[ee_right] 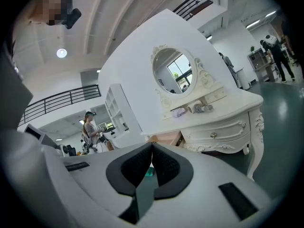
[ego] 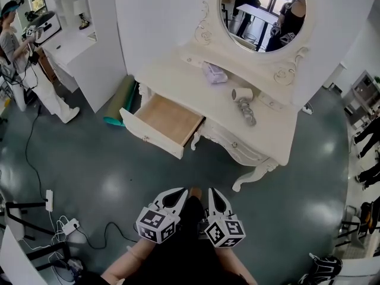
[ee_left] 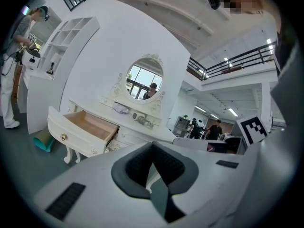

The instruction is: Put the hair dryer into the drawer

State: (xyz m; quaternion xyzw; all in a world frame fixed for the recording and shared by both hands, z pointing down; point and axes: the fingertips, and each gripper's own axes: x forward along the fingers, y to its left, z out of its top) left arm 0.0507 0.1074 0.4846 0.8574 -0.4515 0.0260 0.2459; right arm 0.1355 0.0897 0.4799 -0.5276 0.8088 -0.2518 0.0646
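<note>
A white and silver hair dryer [ego: 244, 104] lies on top of the white vanity table [ego: 279, 138], below the oval mirror. The table's left drawer [ego: 168, 120] is pulled out, and its wooden inside shows nothing in it. Both grippers hang low over the floor, well short of the table. My left gripper [ego: 180, 193] and my right gripper [ego: 214, 193] are side by side, each shut with nothing between the pads. In the left gripper view [ee_left: 152, 148] the drawer [ee_left: 90, 127] and the dryer [ee_left: 142, 121] lie ahead. In the right gripper view [ee_right: 152, 148] the dryer [ee_right: 202, 108] lies on the tabletop.
A pale purple pouch [ego: 214, 73] lies on the table left of the dryer. A green rolled mat [ego: 120, 101] leans beside the table's left end. A person [ego: 13, 49] stands at a white shelf unit at far left. Cables and a power strip [ego: 61, 223] lie on the floor at lower left.
</note>
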